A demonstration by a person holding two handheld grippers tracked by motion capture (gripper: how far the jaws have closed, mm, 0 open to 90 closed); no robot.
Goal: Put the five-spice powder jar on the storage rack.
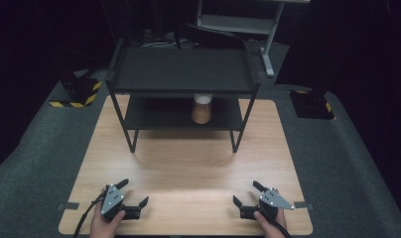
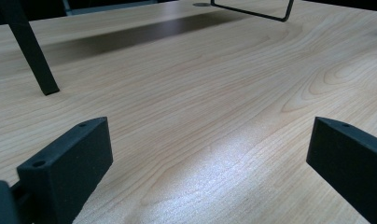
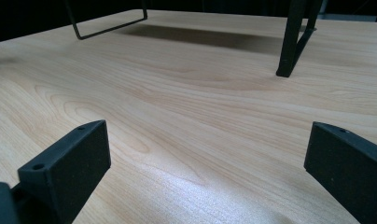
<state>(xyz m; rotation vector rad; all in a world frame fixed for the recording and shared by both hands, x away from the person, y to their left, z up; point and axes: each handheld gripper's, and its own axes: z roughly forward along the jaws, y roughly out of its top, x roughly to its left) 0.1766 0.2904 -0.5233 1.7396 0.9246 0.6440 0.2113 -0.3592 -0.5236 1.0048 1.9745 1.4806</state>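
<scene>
A black two-tier metal rack (image 1: 182, 72) stands at the far side of the wooden table (image 1: 188, 163). On its lower shelf sits a small brown jar with a white lid (image 1: 202, 109). My left gripper (image 1: 135, 192) rests near the table's front left edge, open, nothing between its jaws. My right gripper (image 1: 246, 193) rests near the front right edge, also open and empty. In the left gripper view a rack leg (image 2: 30, 49) stands ahead to the left; in the right gripper view a rack leg (image 3: 294, 39) stands ahead to the right.
Grey carpet surrounds the table. Black-and-yellow striped blocks (image 1: 77, 94) sit on the floor at the back left, and another (image 1: 312, 105) at the back right. A grey desk frame (image 1: 268, 29) stands behind the rack. Bare wood lies between the grippers and the rack.
</scene>
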